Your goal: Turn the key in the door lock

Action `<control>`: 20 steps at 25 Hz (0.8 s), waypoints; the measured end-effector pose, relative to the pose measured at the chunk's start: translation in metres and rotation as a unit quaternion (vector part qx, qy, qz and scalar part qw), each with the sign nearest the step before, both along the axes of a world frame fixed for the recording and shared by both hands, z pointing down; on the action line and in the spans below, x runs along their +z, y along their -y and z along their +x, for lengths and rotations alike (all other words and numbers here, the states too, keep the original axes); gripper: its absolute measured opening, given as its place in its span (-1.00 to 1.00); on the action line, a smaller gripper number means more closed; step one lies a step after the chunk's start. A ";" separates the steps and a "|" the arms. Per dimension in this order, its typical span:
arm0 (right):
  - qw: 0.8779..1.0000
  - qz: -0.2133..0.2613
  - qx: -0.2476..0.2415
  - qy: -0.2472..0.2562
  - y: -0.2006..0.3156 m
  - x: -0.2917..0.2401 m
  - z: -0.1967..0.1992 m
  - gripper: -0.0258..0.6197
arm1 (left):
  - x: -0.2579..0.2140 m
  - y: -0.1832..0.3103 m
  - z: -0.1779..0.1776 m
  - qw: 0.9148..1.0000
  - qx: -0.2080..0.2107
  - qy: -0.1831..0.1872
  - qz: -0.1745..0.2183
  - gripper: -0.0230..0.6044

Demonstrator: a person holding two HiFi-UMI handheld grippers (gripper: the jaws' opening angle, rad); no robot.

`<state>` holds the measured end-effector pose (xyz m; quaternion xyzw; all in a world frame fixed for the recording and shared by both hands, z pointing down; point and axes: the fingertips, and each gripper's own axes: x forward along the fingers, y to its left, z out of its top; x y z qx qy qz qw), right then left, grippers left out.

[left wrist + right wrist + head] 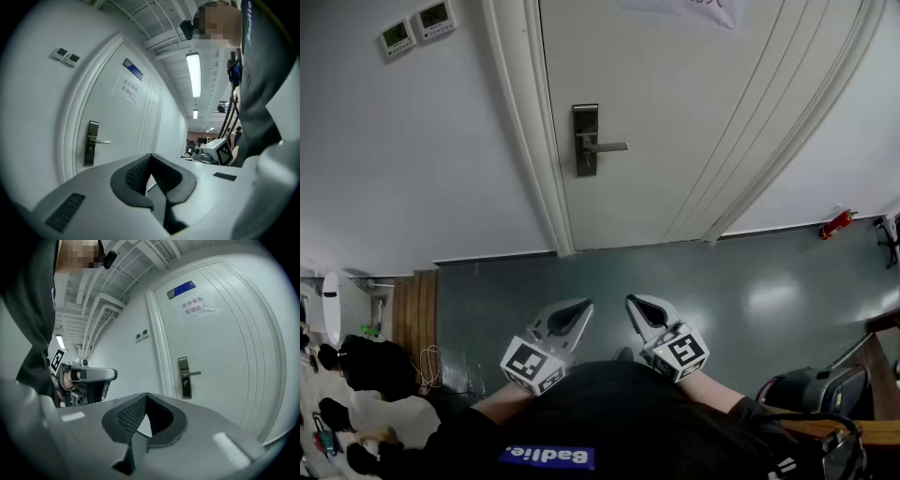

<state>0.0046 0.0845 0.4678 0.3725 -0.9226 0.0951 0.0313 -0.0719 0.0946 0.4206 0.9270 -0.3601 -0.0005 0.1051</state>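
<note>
While held close to the body, the left gripper [577, 306] at 7 o'clock and the right gripper [637, 302] at 5 o'clock are seen pressed together, empty. The door lock [585, 141] is located at 12 o'clock, well apart from both.

White walls [412, 141], thin dark skirting [492, 257] at the bottom. Floor [750, 291] grey-green, glossy, w/ light reflections. Two small wall panels [416, 26] w/ displays, side by side, upper left in head view. Wood-plank strip [417, 319] at floor's left edge. Small red object [836, 224] on floor by rt wall. Ceiling [154, 18] white, exposed beams; long strip light [193, 74] on.
</note>
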 end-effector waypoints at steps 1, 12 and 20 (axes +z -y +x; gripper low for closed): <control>1.000 -0.002 0.001 0.001 0.000 0.000 0.001 -0.93 | 0.000 0.000 0.001 1.000 0.000 0.001 0.000 -0.91; 1.000 -0.002 -0.002 0.012 0.006 0.000 0.011 -0.93 | 0.004 0.008 0.010 1.000 -0.008 0.006 -0.002 -0.91; 1.000 0.003 0.003 -0.008 0.022 0.001 0.039 -0.93 | 0.010 0.029 0.034 0.999 -0.022 0.030 -0.008 -0.91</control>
